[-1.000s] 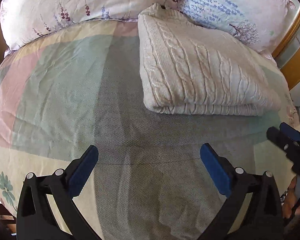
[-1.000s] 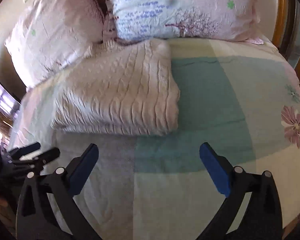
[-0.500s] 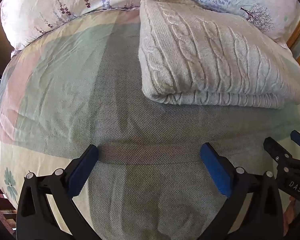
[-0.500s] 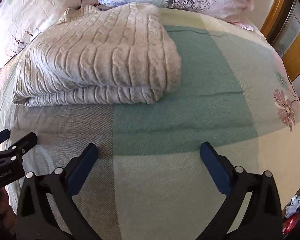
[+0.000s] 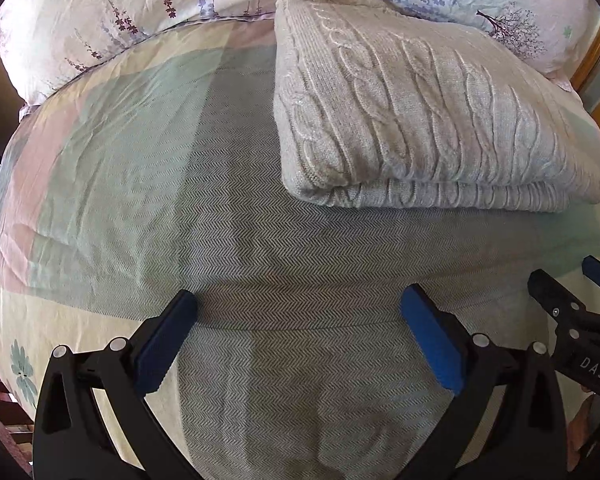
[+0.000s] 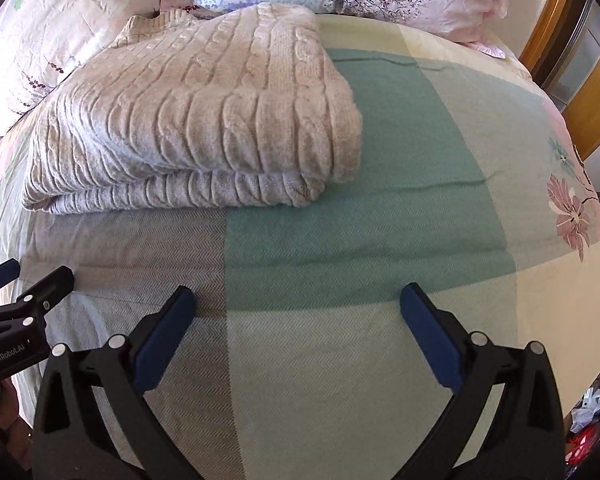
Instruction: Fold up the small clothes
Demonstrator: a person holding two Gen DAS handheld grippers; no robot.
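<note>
Black gripper [image 5: 299,322], blue pads [image 5: 430,336]

Left wrist view: low over the bedspread [image 5: 228,208], facing the pillows [image 5: 112,20], with the sweater [image 5: 420,120] ahead and to the right and the right gripper [image 5: 576,284] at the right edge. Right wrist view: same low height and heading, sweater [image 6: 204,120] ahead-left, left gripper [image 6: 28,276] at left edge. Shared: sweater, pillows, grey-green bedspread band.
</note>
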